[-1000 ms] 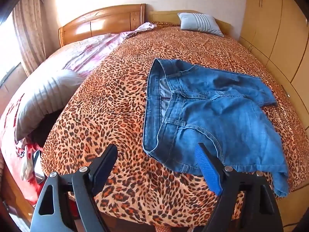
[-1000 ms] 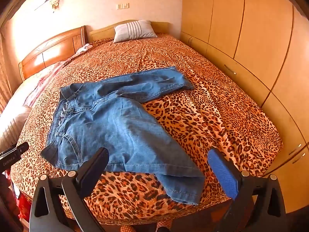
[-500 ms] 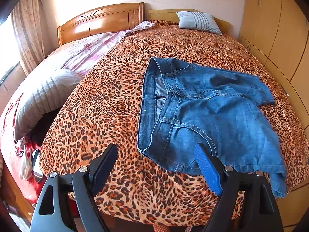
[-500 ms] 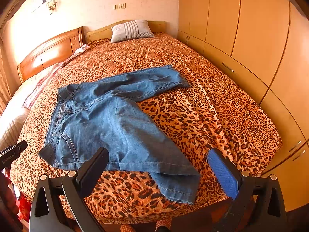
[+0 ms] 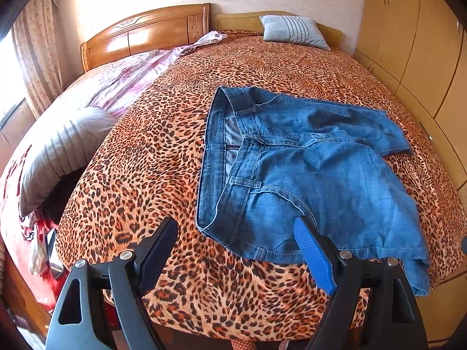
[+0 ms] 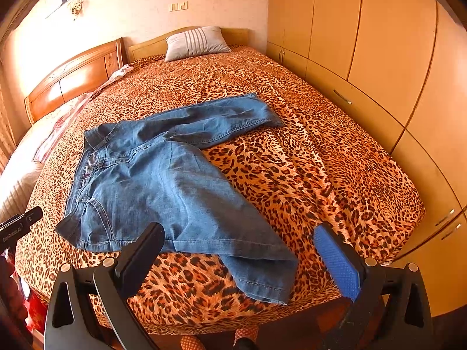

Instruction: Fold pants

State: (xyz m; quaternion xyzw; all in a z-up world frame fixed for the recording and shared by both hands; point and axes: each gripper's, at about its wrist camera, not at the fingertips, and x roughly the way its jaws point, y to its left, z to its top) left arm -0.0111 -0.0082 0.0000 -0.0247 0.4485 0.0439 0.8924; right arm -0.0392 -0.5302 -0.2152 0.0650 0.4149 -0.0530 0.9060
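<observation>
Nearby, a striped pillow point(image 5: 62, 148) lies left of the jeans point(image 5: 297, 175); both tongs point(image 5: 236, 248) point(image 6: 238, 250) hover spread, empty.

"GenRobot.AI" on black device point(image 6: 19, 227), left edge

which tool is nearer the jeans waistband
Left. The left tool hangs open at the bed's edge just short of the waistband. The right tool, also open, is by the near leg's hem, farther from it.
</observation>
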